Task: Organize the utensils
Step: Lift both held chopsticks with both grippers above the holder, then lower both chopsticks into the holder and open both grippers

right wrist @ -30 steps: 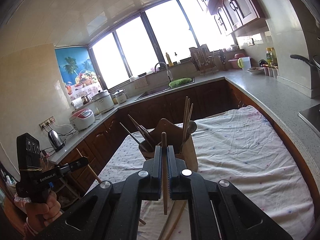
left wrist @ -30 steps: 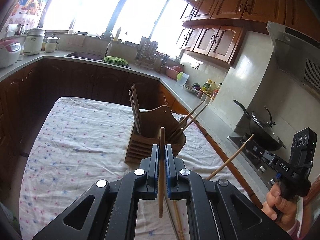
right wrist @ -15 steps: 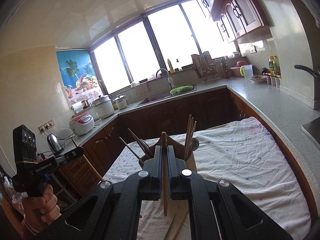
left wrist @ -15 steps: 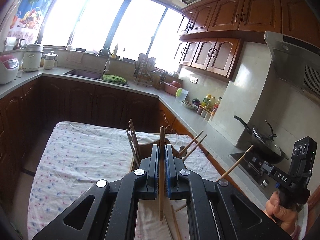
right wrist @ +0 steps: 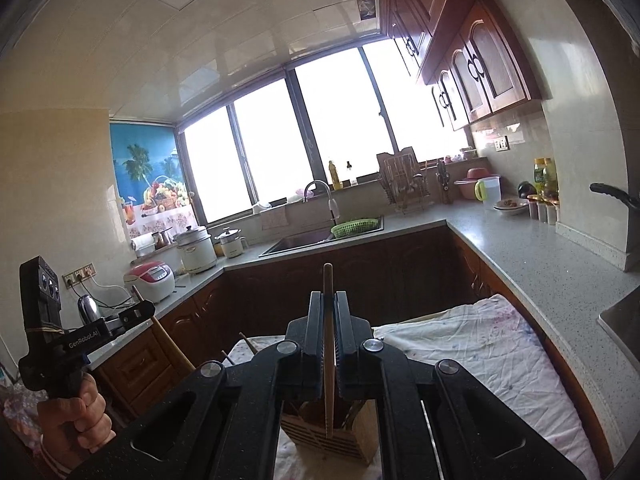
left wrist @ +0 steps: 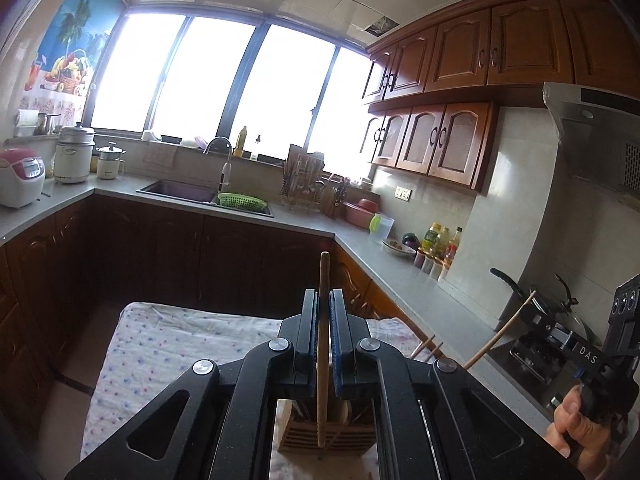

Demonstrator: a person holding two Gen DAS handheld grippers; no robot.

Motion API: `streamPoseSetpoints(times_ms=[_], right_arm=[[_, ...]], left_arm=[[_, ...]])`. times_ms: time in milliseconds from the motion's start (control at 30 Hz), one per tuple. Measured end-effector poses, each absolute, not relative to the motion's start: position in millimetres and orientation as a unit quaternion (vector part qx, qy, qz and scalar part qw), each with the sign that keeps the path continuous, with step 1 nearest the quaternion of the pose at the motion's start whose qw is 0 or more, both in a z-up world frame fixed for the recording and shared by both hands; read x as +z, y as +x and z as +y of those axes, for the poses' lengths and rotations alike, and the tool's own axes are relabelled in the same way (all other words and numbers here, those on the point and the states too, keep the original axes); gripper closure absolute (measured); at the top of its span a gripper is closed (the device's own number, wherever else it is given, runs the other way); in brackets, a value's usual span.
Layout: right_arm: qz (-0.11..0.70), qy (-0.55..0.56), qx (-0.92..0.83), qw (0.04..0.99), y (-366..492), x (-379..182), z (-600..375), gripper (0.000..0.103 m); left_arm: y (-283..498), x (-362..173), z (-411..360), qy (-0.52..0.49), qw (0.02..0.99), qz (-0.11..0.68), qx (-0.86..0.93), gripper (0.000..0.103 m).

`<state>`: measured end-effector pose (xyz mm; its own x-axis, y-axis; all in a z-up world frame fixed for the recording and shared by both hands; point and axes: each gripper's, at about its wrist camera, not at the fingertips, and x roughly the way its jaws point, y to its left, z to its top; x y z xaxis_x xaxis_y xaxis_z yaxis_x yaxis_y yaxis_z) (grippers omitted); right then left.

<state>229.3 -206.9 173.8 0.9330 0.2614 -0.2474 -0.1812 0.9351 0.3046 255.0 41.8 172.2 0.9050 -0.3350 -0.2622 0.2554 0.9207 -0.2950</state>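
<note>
- Slim pale wooden chopstick [left wrist: 322, 344] in the left hand-held gripper [left wrist: 322, 344]: likely very light, stiff, smooth enough to swivel or slide between flat pads; best taken near mid-length, as here, with roughly equal lengths showing above and below the pads.
- Left hand-held gripper clenched on that chopstick, jaws nearly together, stick upright with one end above the fingertips and the ridged other end hanging below, over the slatted light wooden utensil holder [left wrist: 326, 438].
- Second slim pale wooden chopstick [right wrist: 329, 348] in the right hand-held gripper [right wrist: 329, 348]: same light, rigid, slippery character; thin enough to snap if levered sideways against the holder rim, in all likelihood.
- Right hand-held gripper likewise clamped tight on its stick, held upright, lower end dangling just above the slatted holder [right wrist: 320, 438], which already carries dark-handled utensils and other chopsticks.
- Holder below and ahead of both hand-held grippers, standing on the worktop under a white floral-print cloth [left wrist: 168, 344].
- From the left wrist view, the other hand-held gripper off to the right, gripped by a hand [left wrist: 576, 424], its stick angled up to the right; from the right wrist view, the left one off to the left, in a hand [right wrist: 76, 420].
- Probable care point: lowering each stick straight down into a free compartment without tipping the light holder.
</note>
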Motion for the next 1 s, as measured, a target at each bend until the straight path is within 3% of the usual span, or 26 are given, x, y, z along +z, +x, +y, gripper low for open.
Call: streamPoseSetpoints(times_ms=[367,667,1000], right_arm=[[0.135,0.141,0.087,0.977,258.6,162.3,-207.8,0.098],[0.169,0.148,0.080,0.971,276.1,125.7,-204.8,0.098],[0.214,0.141,0.084,0.963,283.7,95.0,-194.8,0.099]], left_arm=[[303.1,139.8,28.2,-0.150,0.968,0.145,-0.141,0.099],[327.6,88.2,11.7,-0.157,0.958,0.194,-0.141,0.099],[333.9,71.1,17.7,-0.155,0.951,0.230,-0.138,0.099]])
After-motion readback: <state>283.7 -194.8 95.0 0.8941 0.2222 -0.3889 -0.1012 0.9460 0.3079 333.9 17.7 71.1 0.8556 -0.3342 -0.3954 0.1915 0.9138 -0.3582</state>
